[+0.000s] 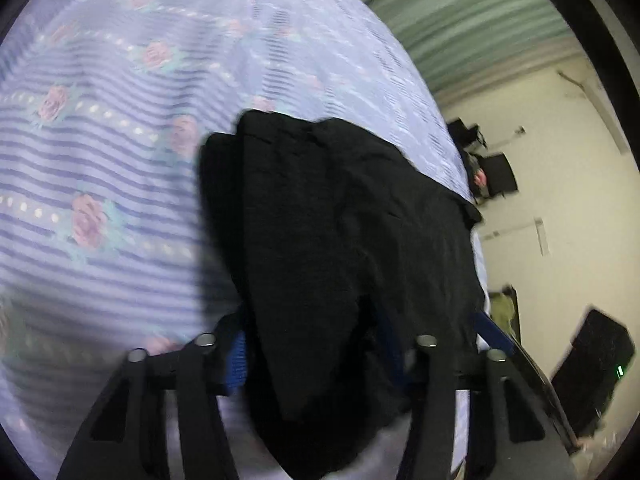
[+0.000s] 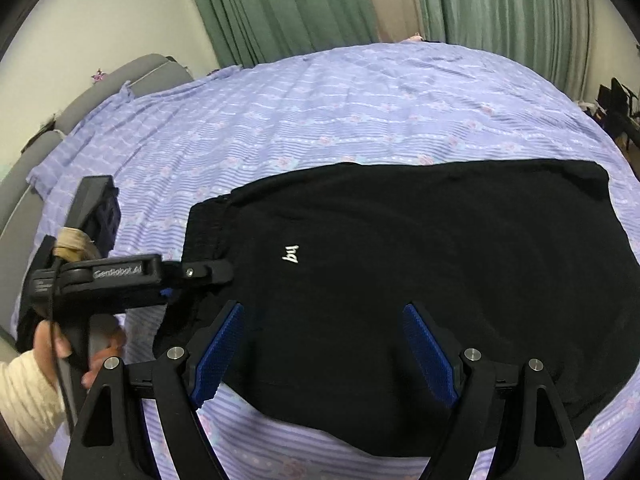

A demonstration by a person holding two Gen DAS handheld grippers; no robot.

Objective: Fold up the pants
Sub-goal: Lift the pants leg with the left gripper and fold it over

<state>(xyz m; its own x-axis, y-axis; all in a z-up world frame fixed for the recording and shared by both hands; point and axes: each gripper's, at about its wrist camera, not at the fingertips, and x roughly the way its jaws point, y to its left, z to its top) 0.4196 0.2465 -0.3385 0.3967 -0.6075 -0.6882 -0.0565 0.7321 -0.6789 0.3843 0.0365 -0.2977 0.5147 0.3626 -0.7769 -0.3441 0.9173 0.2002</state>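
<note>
Black pants with a small white logo lie folded on a bed with a purple floral sheet. My right gripper is open just above their near edge, blue pads spread wide and empty. My left gripper reaches in from the left onto the waistband end. In the left wrist view the pants fill the gap between its wide-apart fingers, and fabric drapes over the pads and hides them.
A grey headboard runs along the bed's left side. Green curtains hang behind the bed. Past the bed's right edge lie a pale floor and dark items.
</note>
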